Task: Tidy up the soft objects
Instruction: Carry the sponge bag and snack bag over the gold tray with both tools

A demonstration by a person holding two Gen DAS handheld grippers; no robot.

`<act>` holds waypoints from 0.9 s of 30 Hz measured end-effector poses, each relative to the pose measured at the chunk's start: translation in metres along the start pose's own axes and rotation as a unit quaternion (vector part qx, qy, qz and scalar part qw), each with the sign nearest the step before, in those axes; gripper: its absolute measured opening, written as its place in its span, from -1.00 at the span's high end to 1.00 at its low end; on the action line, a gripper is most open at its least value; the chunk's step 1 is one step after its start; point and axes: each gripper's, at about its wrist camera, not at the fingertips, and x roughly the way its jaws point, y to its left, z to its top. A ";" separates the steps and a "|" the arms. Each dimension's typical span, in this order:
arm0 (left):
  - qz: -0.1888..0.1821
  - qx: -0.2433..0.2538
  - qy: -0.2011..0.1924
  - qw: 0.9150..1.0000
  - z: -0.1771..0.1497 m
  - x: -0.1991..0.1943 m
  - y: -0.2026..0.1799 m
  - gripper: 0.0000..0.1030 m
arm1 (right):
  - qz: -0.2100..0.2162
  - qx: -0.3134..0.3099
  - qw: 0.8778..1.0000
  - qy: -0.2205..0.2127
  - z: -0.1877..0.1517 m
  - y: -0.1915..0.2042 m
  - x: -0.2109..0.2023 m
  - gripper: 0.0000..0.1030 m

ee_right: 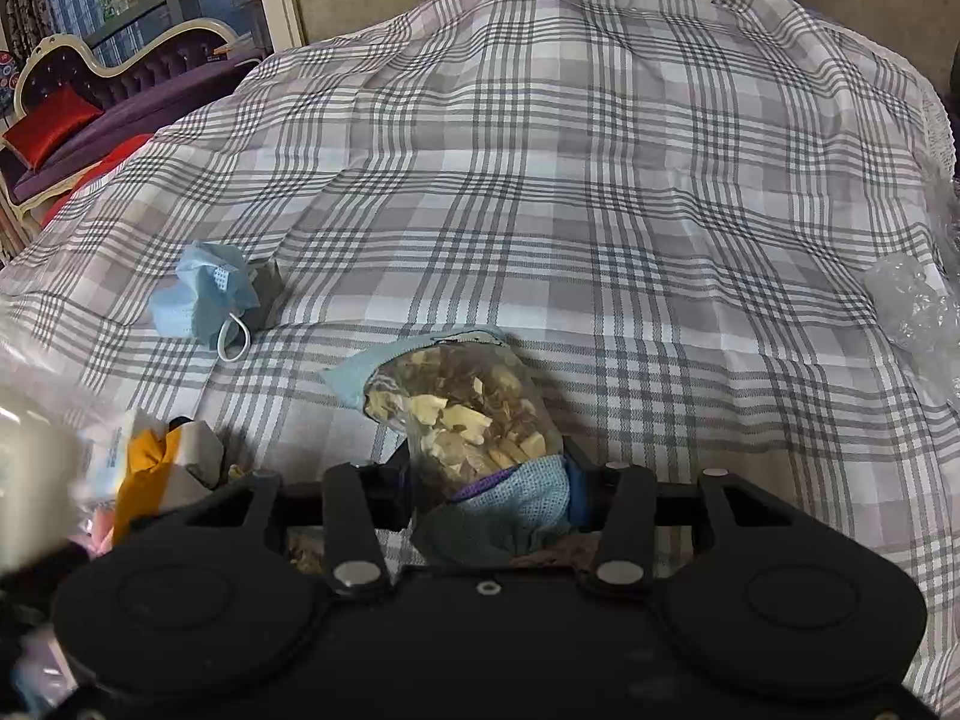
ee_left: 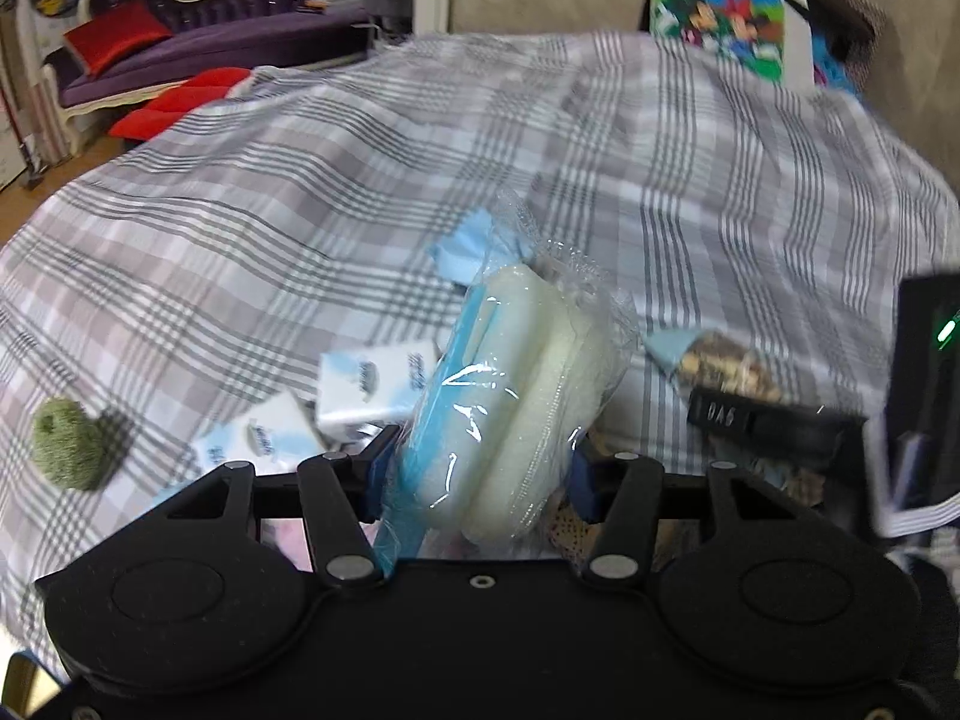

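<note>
My left gripper (ee_left: 477, 474) is shut on a clear plastic pack of white sponges with blue backing (ee_left: 510, 396), held above the plaid cloth (ee_left: 300, 192). My right gripper (ee_right: 489, 489) is shut on a blue-edged mesh pouch of dried pieces (ee_right: 462, 414), which also shows in the left wrist view (ee_left: 726, 360) at the right. White-and-blue tissue packs (ee_left: 372, 384) lie under the sponge pack. A green fuzzy ball (ee_left: 66, 444) lies at the left. A blue face mask (ee_right: 207, 300) lies on the cloth left of the pouch.
Crumpled clear plastic wrap (ee_right: 912, 300) lies at the cloth's right edge. An orange and grey soft bundle (ee_right: 168, 468) sits low left. A cartoon-print box (ee_left: 720, 12) stands behind the table. A purple sofa with a red cushion (ee_left: 120, 42) is far left.
</note>
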 end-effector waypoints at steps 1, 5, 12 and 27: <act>-0.002 -0.008 -0.003 1.000 0.001 -0.006 0.004 -0.03 | 0.000 0.000 1.000 -0.001 0.000 0.000 0.000 0.12; 0.004 -0.044 -0.001 0.999 0.001 -0.028 0.022 -0.03 | 0.004 0.002 1.000 -0.009 0.000 -0.002 -0.002 0.12; 0.031 -0.110 0.018 0.993 -0.033 -0.071 0.071 -0.03 | 0.008 0.001 0.999 -0.038 0.001 -0.004 -0.009 0.12; 0.151 -0.236 0.059 0.958 -0.160 -0.112 0.180 -0.03 | 0.007 -0.070 0.993 -0.098 -0.012 0.032 -0.030 0.12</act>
